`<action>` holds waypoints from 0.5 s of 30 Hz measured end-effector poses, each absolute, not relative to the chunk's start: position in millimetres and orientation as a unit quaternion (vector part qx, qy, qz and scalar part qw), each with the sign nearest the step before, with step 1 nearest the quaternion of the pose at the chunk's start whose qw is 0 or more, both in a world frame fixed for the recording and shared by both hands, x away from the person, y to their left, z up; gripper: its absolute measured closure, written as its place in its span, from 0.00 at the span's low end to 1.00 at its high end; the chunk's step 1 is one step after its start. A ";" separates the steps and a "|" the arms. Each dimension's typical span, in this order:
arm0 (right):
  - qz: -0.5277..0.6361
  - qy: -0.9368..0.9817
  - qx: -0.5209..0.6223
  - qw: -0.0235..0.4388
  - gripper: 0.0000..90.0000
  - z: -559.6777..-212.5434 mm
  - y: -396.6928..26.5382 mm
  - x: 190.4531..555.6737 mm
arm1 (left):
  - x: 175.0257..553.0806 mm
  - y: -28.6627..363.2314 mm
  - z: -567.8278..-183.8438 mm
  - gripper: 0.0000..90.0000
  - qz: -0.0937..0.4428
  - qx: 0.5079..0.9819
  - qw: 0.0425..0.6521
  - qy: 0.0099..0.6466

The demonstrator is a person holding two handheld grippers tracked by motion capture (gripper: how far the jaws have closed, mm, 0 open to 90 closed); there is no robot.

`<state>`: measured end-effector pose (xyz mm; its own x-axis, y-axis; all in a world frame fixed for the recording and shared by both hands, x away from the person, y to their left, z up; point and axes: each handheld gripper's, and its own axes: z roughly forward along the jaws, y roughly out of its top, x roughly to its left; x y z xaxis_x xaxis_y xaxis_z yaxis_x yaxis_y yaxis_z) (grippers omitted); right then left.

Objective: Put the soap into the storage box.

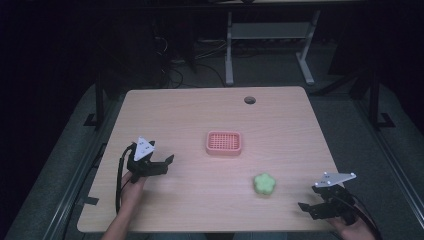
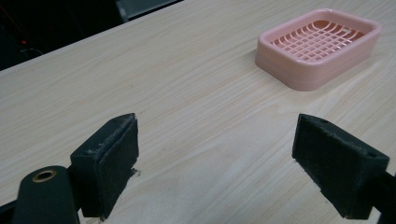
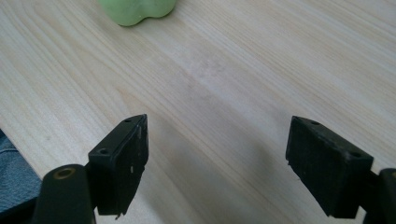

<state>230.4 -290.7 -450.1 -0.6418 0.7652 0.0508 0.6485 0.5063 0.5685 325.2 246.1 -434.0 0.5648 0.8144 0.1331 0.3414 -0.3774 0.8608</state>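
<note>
A pink slatted soap dish [image 1: 223, 142] [image 2: 317, 46] sits empty near the middle of the wooden table [image 1: 200, 115]. A green flower-shaped soap [image 1: 264, 184] [image 3: 137, 9] lies to the dish's front right. At the front left, my left gripper [image 1: 161, 165] [image 2: 217, 135] is open over bare wood. The dish lies ahead of it and to the right. My right gripper [image 1: 311, 199] [image 3: 217, 135] is open near the table's front right corner, with the soap a short way ahead and to its left. Nothing is between either pair of jaws.
A dark round cable hole [image 1: 249, 100] is in the tabletop near the far edge. Beyond the table stand the white legs of another desk [image 1: 229, 55] and loose cables on a dark floor. The table's front edge runs close under both hands.
</note>
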 end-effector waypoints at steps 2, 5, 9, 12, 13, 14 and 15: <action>0.279 0.864 0.406 0.105 0.23 -450.0 -288.1 231.4 | 325.4 246.8 -433.7 0.16 0.285 0.779 0.417 0.373; 0.277 0.867 0.402 0.104 0.23 -450.2 -284.7 231.4 | 325.0 247.1 -433.3 0.16 0.286 0.777 0.419 0.373; 0.272 0.870 0.397 0.103 0.23 -449.0 -279.9 231.6 | 324.9 247.1 -433.2 0.16 0.286 0.777 0.419 0.373; 0.275 0.873 0.390 0.102 0.23 -447.3 -275.3 231.9 | 323.9 247.4 -433.2 0.16 0.286 0.778 0.419 0.371; 0.273 0.874 0.389 0.100 0.22 -446.4 -272.5 232.1 | 323.8 247.7 -433.1 0.16 0.286 0.779 0.418 0.371; 0.273 0.876 0.385 0.098 0.22 -445.9 -270.3 232.7 | 323.5 247.7 -433.0 0.16 0.286 0.777 0.419 0.372; 0.270 0.877 0.385 0.096 0.22 -445.1 -268.8 233.0 | 323.4 248.1 -433.0 0.16 0.287 0.777 0.420 0.372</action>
